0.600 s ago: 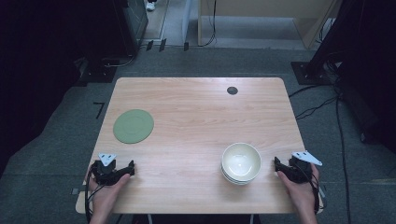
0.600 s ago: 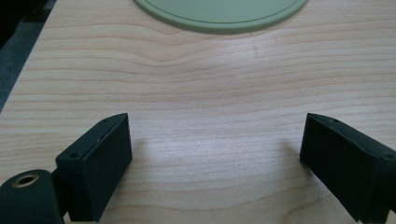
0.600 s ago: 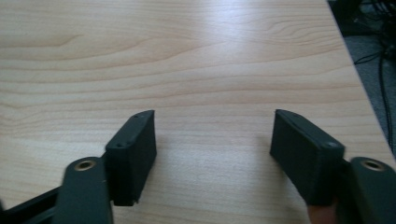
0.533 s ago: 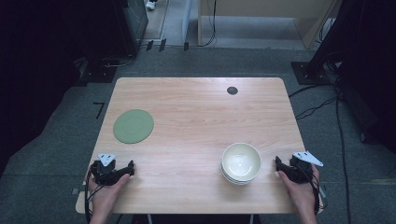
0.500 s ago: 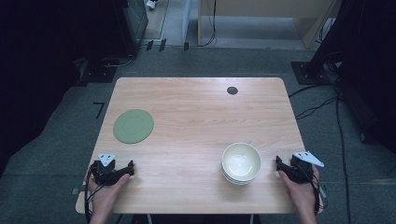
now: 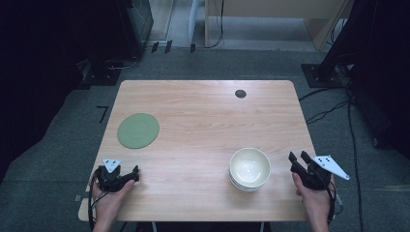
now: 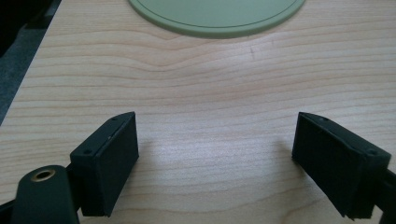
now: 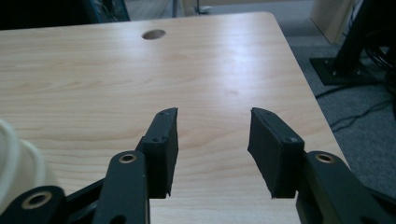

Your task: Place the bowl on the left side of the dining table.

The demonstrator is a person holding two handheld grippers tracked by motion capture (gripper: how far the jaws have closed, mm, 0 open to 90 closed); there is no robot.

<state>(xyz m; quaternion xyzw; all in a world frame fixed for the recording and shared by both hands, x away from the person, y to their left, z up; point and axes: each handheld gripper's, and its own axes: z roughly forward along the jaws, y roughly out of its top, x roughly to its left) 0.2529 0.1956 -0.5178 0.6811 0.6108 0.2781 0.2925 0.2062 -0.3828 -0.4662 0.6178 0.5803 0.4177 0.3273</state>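
Note:
A stack of cream bowls (image 6: 249, 168) stands near the front right of the wooden table (image 6: 203, 121). A flat green plate (image 6: 138, 130) lies at the left. My left gripper (image 6: 134, 174) rests low at the front left corner, open, its jaws pointing right with only bare wood between them. In the left gripper view my left gripper (image 7: 215, 140) stands wide apart and the green plate (image 7: 215, 14) lies ahead. My right gripper (image 6: 298, 157) sits at the table's right edge beside the bowls, open and empty. The right gripper view has my right gripper (image 8: 212, 126) over bare wood, a bowl rim (image 8: 14, 158) at its left.
A dark round cable hole (image 6: 240, 94) sits near the table's far edge, the same hole (image 8: 154, 34) ahead in the right gripper view. Cables (image 6: 338, 111) and dark stands line the floor on the right. The middle of the table is bare wood.

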